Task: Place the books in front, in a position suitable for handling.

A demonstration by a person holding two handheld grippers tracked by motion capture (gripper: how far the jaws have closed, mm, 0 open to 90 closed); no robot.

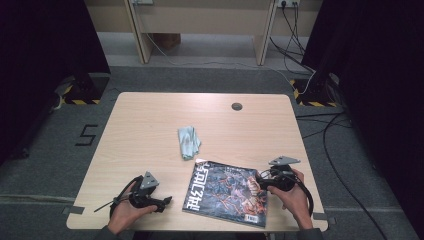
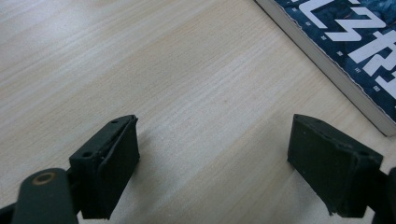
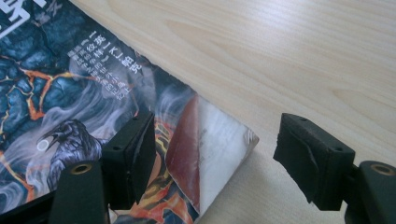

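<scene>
right gripper (image 3: 212,156) fingers spread astride the book (image 1: 227,192) corner's curled cover; closing could crease it. left gripper (image 2: 212,172) spread, empty.

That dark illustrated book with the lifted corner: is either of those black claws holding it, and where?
Nothing is held. The right gripper stands open around the dark illustrated book's curled cover corner, not pinching it. The left gripper is open over the light wooden table.
</scene>
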